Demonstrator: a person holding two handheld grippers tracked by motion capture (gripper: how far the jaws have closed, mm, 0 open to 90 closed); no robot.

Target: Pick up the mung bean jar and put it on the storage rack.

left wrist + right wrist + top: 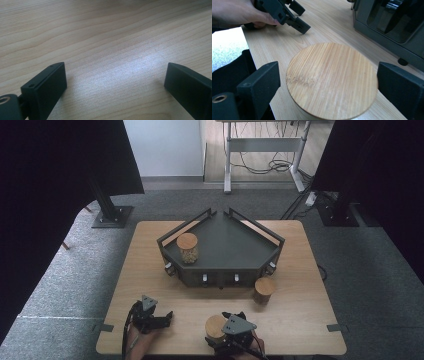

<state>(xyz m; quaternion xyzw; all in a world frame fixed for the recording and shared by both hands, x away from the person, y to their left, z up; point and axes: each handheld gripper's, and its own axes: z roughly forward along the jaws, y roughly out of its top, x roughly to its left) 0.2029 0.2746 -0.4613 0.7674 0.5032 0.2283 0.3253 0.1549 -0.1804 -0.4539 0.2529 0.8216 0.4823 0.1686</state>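
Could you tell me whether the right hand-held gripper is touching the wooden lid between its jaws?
Apart. The right gripper view shows a gap between the wooden lid and each jaw of the right hand-held gripper.

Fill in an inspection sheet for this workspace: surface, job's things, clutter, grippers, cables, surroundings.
Surface: wooden table, bare between items.
Job's things: bamboo-lidded jar between the right gripper's jaws, pads not touching; second jar on the dark tray; third jar on the table beside the tray.
Clutter: nothing seen.
Grippers: left gripper open over bare wood; right gripper open around the lid.
Cables: black cable trails from the left gripper; more cables under the far desk.
Surroundings: grey carpet, black curtains.
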